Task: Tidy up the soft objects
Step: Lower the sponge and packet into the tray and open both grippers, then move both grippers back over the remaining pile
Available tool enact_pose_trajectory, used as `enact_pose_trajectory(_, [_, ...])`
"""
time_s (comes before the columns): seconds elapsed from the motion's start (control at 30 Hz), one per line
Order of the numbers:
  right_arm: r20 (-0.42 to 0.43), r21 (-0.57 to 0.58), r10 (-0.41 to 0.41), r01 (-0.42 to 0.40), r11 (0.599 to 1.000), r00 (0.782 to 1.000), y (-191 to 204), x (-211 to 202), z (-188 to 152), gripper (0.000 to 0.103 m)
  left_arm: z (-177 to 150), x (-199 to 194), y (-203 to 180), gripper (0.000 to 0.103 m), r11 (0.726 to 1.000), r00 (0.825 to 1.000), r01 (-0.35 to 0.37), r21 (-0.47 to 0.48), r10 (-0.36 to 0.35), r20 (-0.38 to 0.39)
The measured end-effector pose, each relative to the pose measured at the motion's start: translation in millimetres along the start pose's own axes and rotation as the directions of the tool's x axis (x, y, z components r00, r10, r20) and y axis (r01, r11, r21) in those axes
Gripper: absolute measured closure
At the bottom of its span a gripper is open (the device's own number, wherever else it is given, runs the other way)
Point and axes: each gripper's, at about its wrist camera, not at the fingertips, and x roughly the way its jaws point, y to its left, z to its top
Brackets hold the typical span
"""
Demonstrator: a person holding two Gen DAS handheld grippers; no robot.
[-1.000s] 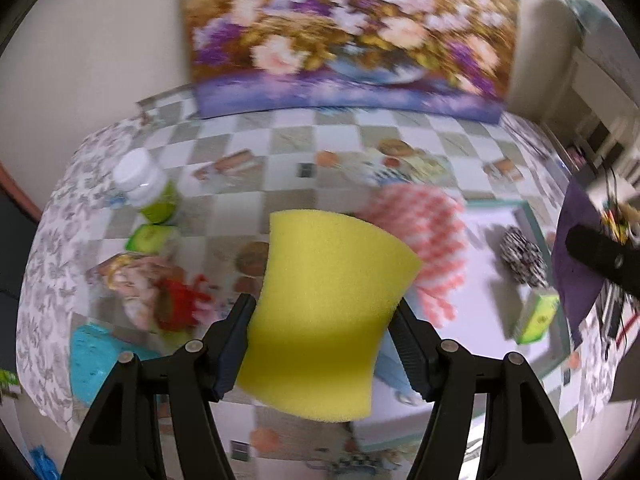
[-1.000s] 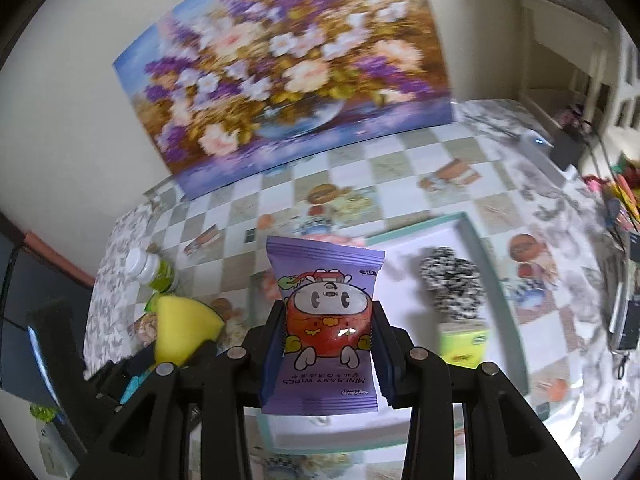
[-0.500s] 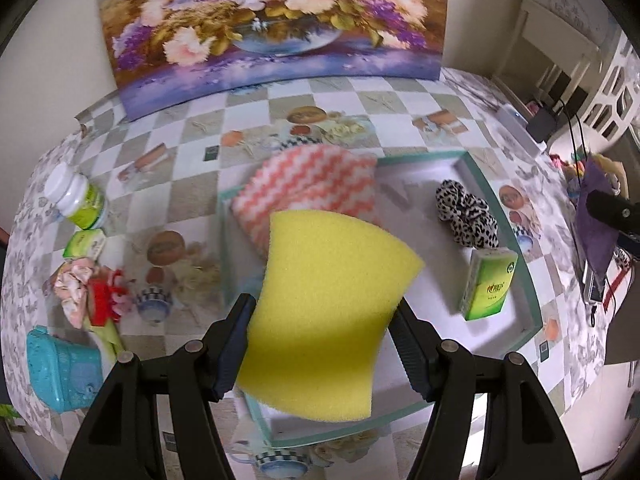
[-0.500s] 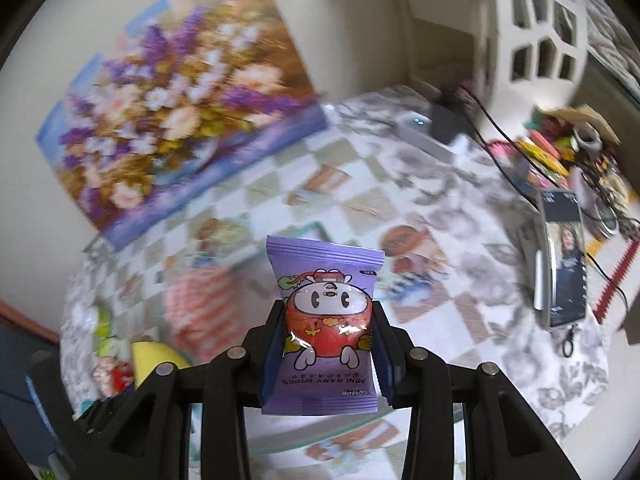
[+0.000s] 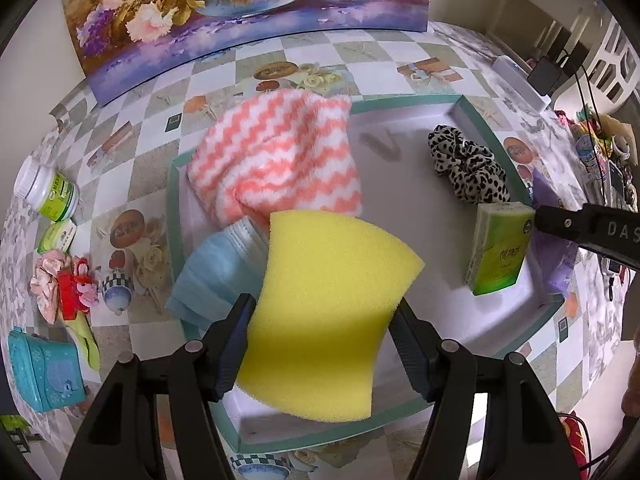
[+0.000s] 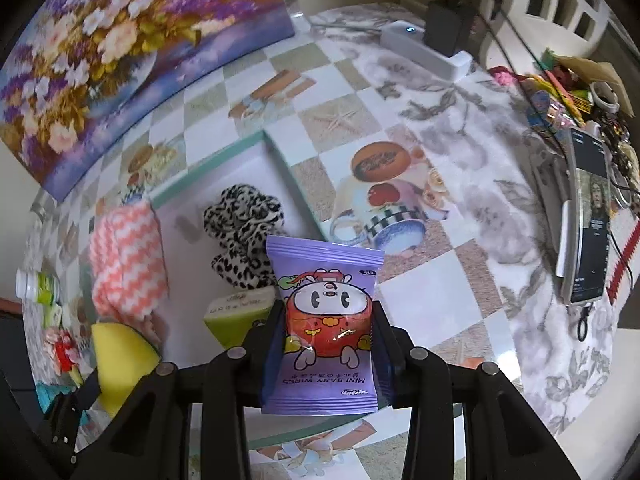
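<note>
My left gripper [image 5: 322, 326] is shut on a yellow sponge [image 5: 328, 304], which bows between the pads above the white tray with a teal rim [image 5: 404, 98]. In the tray lie a pink-and-white zigzag cloth [image 5: 280, 160], a pale blue folded cloth [image 5: 218, 272], a leopard-print scrunchie [image 5: 466, 168] and a green tissue pack [image 5: 498, 248]. My right gripper [image 6: 326, 344] is shut on a purple baby-wipes packet [image 6: 324, 320], held over the tray's right edge beside the tissue pack [image 6: 240, 310]. The other gripper's sponge [image 6: 120, 356] shows at the lower left of the right wrist view.
Left of the tray stand a white-capped green jar [image 5: 50, 192], a small green box [image 5: 58, 236], a pink and red hair tie bundle [image 5: 60, 284] and a teal case [image 5: 44, 374]. A phone [image 6: 590, 216], a power strip [image 6: 424, 50] and cables lie to the right.
Both grippers have come down closer to the tray. The left one shifted right over the tray with the sponge; the right one swung right over its right edge with the wipes.
</note>
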Motion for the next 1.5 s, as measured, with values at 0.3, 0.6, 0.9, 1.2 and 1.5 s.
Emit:
enact_pose_trajectory(0.3, [-0.023,-0.079,0.004,-0.006,0.997,1.0,21,7,-4,0.061,3,2,6,0.034,1.0,1.0,0.006,-0.023,-0.006,0.003])
enact_pose_trajectory(0.6, [0.043,-0.094,0.006,-0.002,0.996,0.999,29,-20,-1,0.057,8,-13,5,0.017,1.0,0.999,0.016,-0.019,-0.015,0.043])
enact_pose_trajectory(0.9, [0.083,-0.081,0.037,-0.03,0.996,0.996,28,-38,1,0.047,12,-32,18,0.016,0.998,0.996,0.003,-0.059,0.002,0.085])
enact_pose_trajectory(1.2, [0.097,-0.119,0.057,-0.046,0.992,0.994,45,-43,-2,0.023,15,-44,61,0.009,0.982,0.993,-0.025,-0.189,0.047,0.112])
enact_pose_trajectory(1.5, [0.102,-0.153,0.058,-0.042,0.987,0.993,69,-38,-10,0.0,3,-37,131,0.009,0.922,0.989,-0.1,-0.375,0.132,0.061])
